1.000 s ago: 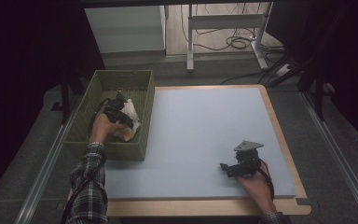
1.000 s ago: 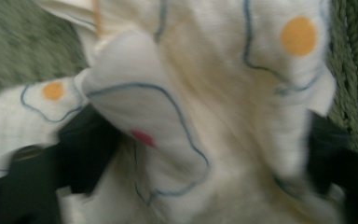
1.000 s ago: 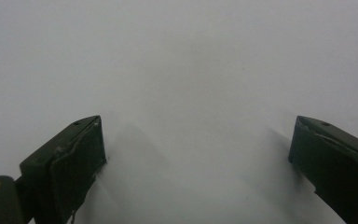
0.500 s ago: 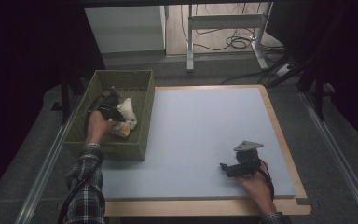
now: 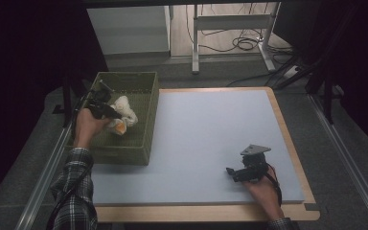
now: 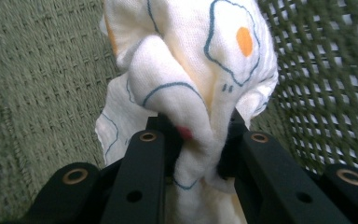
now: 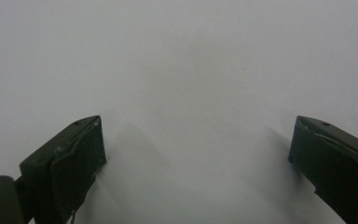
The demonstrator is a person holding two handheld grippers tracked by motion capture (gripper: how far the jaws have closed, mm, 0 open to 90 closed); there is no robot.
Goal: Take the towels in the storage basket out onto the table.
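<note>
Left gripper (image 6: 193, 140): my fingers pinch the egg-print cloth (image 6: 191, 70) inside the green basket (image 5: 146, 120), upper left | right gripper (image 5: 235, 173): fingers spread, idle, lower right tabletop (image 5: 206, 139) | judged: cloth gripped, not yet out.

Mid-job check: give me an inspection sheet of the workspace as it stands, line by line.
Surface: pale blue mat on a wood-edged table, bare.
Job's things: white cloth with an egg print, bunched, over the green woven basket at the mat's left edge.
Clutter: nothing seen.
Grippers: left gripper shut on the cloth; right gripper open, nothing between its jaws, low over the mat.
Cables: a black cable runs along the person's left sleeve; loose cables on the floor beyond.
Surroundings: dark; metal frame legs behind the table.
</note>
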